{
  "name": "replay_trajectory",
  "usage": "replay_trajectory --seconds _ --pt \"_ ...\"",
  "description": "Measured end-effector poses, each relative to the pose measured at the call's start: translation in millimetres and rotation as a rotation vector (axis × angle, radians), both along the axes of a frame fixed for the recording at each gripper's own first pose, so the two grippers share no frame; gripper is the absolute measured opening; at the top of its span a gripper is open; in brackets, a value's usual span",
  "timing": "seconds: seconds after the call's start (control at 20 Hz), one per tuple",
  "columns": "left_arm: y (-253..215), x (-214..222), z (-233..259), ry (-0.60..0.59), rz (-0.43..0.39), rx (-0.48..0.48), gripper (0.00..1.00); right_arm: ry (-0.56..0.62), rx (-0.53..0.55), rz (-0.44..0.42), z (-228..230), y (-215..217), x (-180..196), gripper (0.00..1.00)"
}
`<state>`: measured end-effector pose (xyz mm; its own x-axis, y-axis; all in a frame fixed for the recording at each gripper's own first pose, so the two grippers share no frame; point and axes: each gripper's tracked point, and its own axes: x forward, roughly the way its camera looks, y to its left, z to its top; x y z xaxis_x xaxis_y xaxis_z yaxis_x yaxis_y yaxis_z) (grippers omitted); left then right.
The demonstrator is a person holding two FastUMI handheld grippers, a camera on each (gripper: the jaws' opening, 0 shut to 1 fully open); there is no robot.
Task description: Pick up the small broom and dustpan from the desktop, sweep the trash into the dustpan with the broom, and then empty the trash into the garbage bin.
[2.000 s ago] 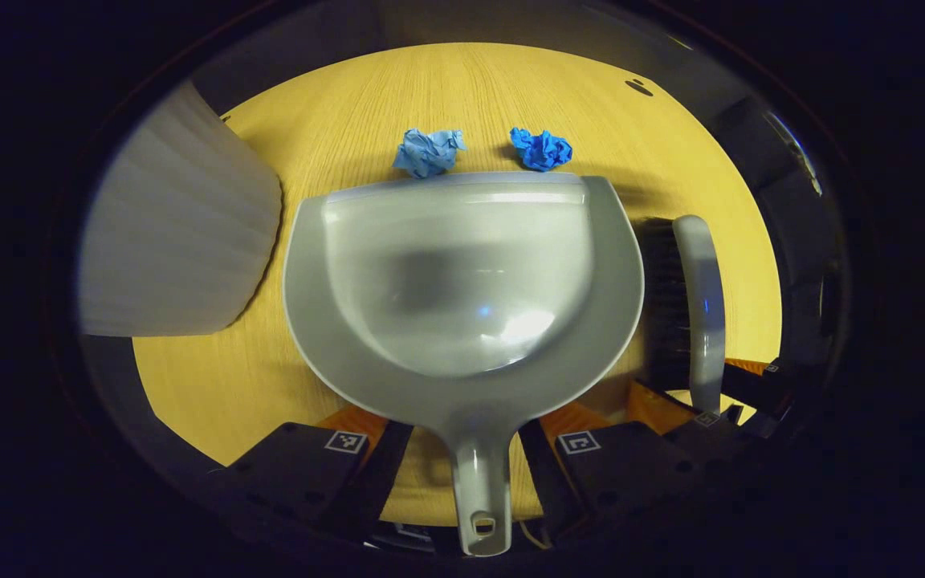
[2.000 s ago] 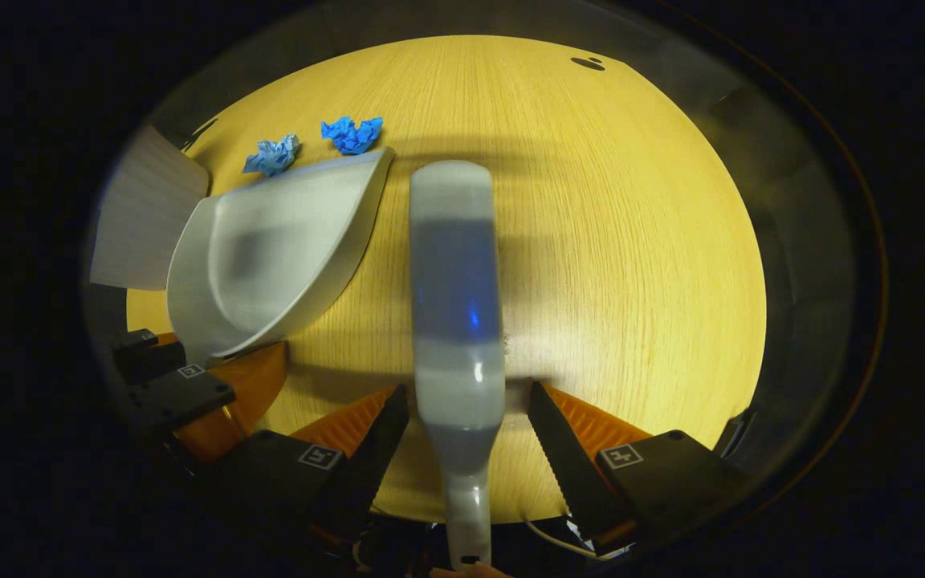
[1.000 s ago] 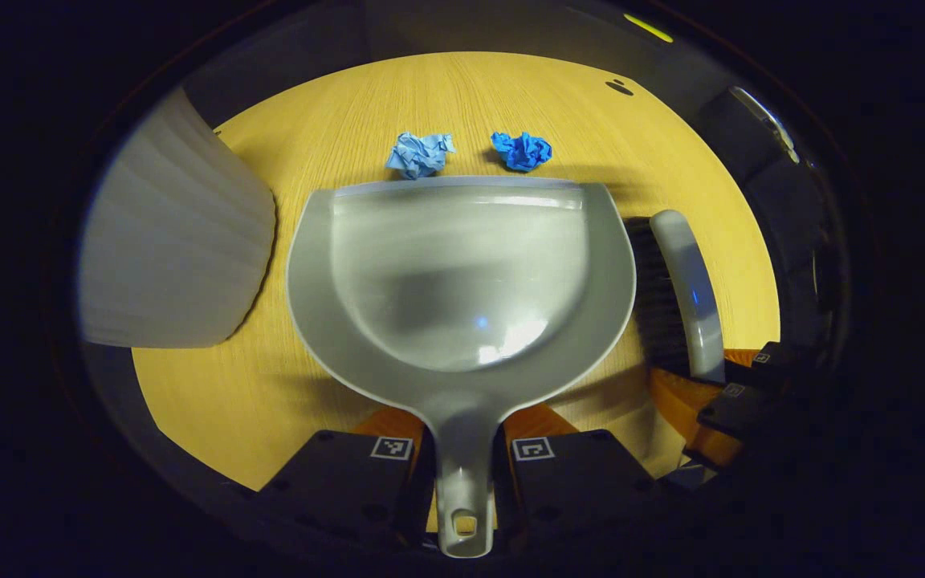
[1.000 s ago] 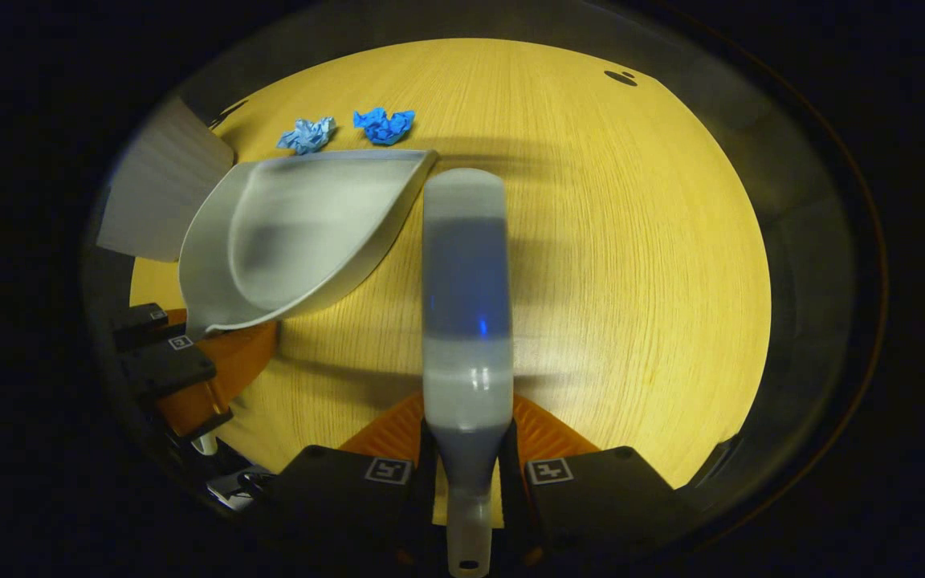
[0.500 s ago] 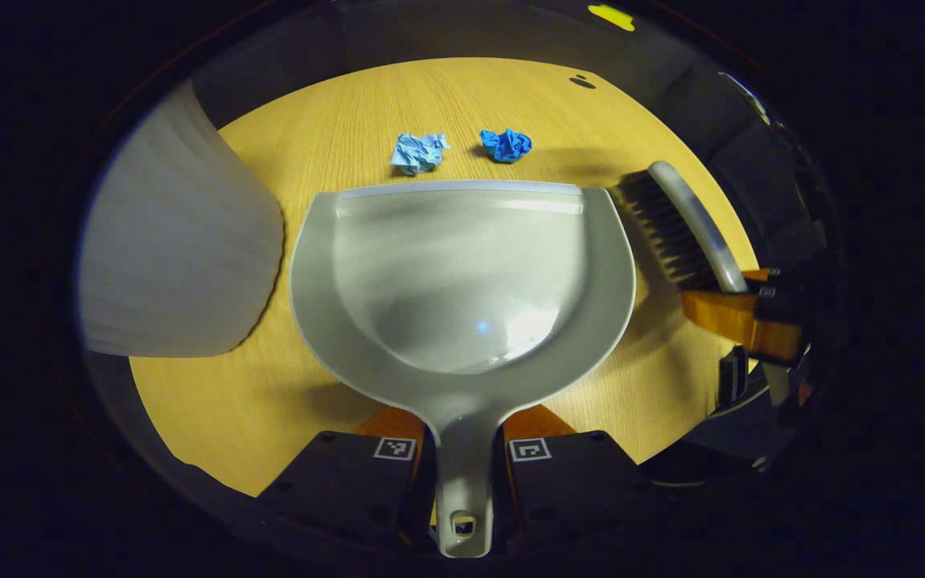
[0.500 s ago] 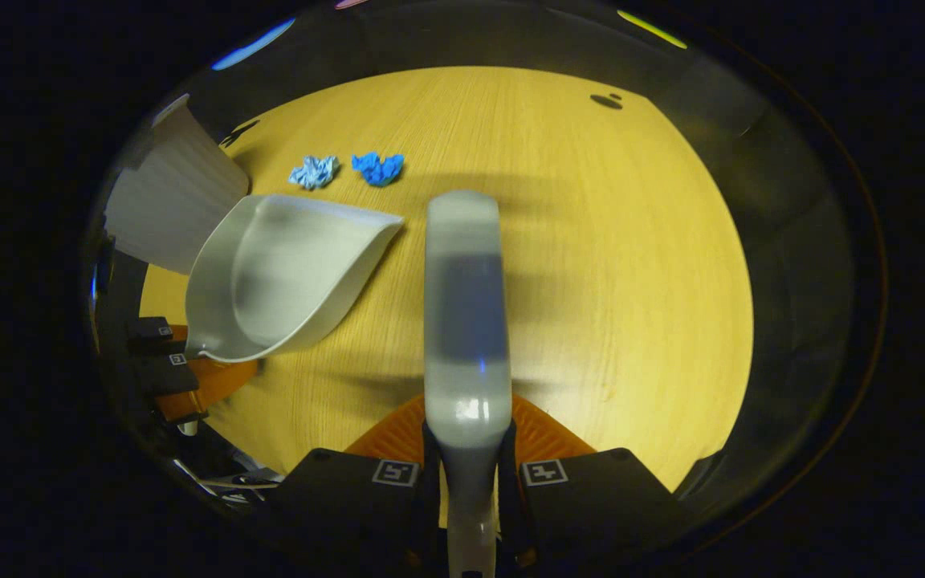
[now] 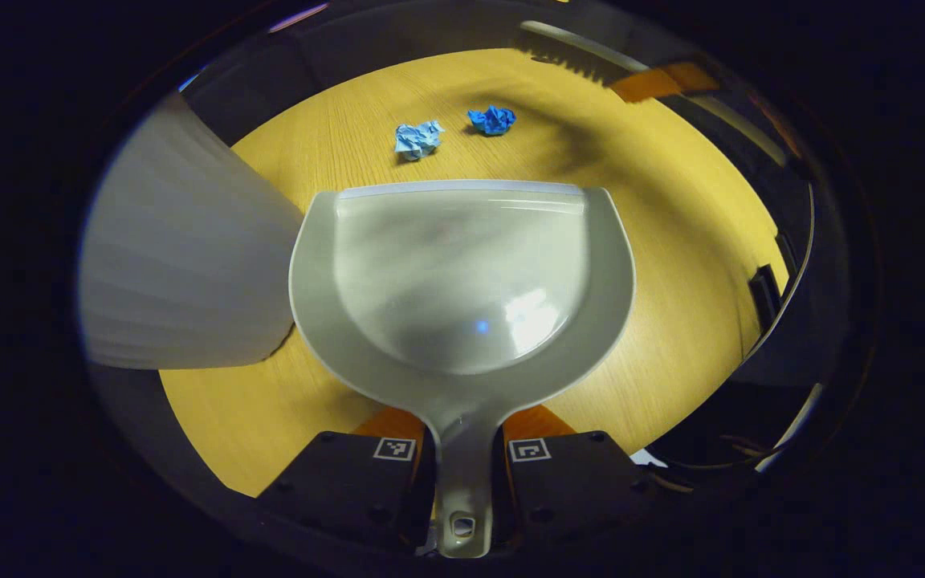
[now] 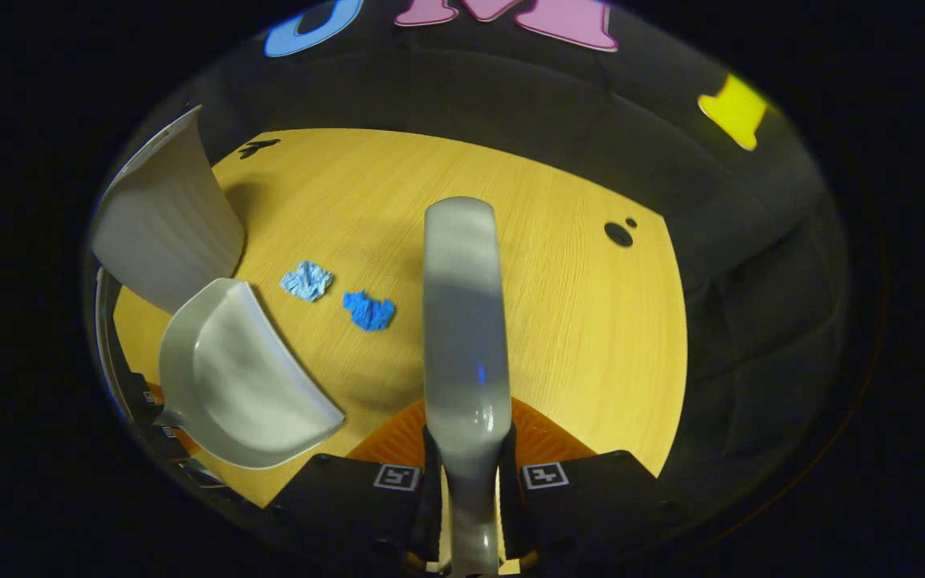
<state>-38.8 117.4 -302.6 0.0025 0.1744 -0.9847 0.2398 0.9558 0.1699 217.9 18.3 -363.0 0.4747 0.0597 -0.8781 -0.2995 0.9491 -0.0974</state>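
My left gripper [image 7: 462, 453] is shut on the handle of the grey dustpan [image 7: 462, 273], whose mouth faces two crumpled paper balls: a light blue one [image 7: 417, 139] and a darker blue one [image 7: 492, 120]. My right gripper [image 8: 466, 470] is shut on the handle of the small grey broom [image 8: 462, 321], held above the wooden desktop [image 8: 575, 321]. In the right gripper view the dustpan [image 8: 238, 385] sits at lower left, with the light blue ball [image 8: 307, 280] and the dark blue ball [image 8: 369, 311] just beyond it. In the left gripper view the broom [image 7: 583, 58] is blurred at the top.
A white ribbed garbage bin [image 7: 181, 257] stands left of the dustpan, close to its rim; it also shows in the right gripper view as the bin [image 8: 165, 217] at the desk's left. A small dark hole [image 8: 617, 234] marks the desktop's far right.
My right gripper has lifted the broom off the desk and swung it up and beyond the paper balls. The dustpan has pulled back slightly from the balls, staying in my left gripper.
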Motion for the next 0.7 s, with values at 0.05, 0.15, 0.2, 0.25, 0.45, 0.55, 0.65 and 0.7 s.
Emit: replay_trajectory --seconds 0.05,0.15,0.2,0.25,0.45,0.55,0.65,0.7 --pt "0.6 -1.7 -3.8 -0.001 0.009 -0.013 0.26 -0.004 -0.023 0.033 0.0 4.8 15.0 0.32" --pt "-0.1 -9.0 -5.3 0.025 0.049 -0.047 0.26 -0.035 -0.118 0.137 0.9 10.2 52.1 0.32" --pt "1.7 -12.1 -8.4 0.039 0.069 -0.054 0.26 -0.036 -0.172 0.2 1.8 12.6 68.0 0.32" --pt "4.2 -18.0 -8.2 0.058 0.089 -0.057 0.26 -0.03 -0.21 0.264 1.2 17.8 80.4 0.32" --pt "6.3 -11.8 -9.2 0.051 0.1 -0.064 0.26 0.053 -0.323 0.417 -38.5 44.1 95.1 0.32" --pt "6.3 -12.4 -8.3 0.063 0.107 -0.073 0.27 0.09 -0.401 0.519 -60.3 52.7 90.0 0.32" --pt "6.5 -12.7 -8.4 0.07 0.11 -0.074 0.25 0.127 -0.464 0.616 -75.5 60.6 77.8 0.32" --pt "6.2 -12.0 -8.1 0.071 0.109 -0.072 0.26 0.155 -0.485 0.667 -82.2 63.3 68.3 0.32"
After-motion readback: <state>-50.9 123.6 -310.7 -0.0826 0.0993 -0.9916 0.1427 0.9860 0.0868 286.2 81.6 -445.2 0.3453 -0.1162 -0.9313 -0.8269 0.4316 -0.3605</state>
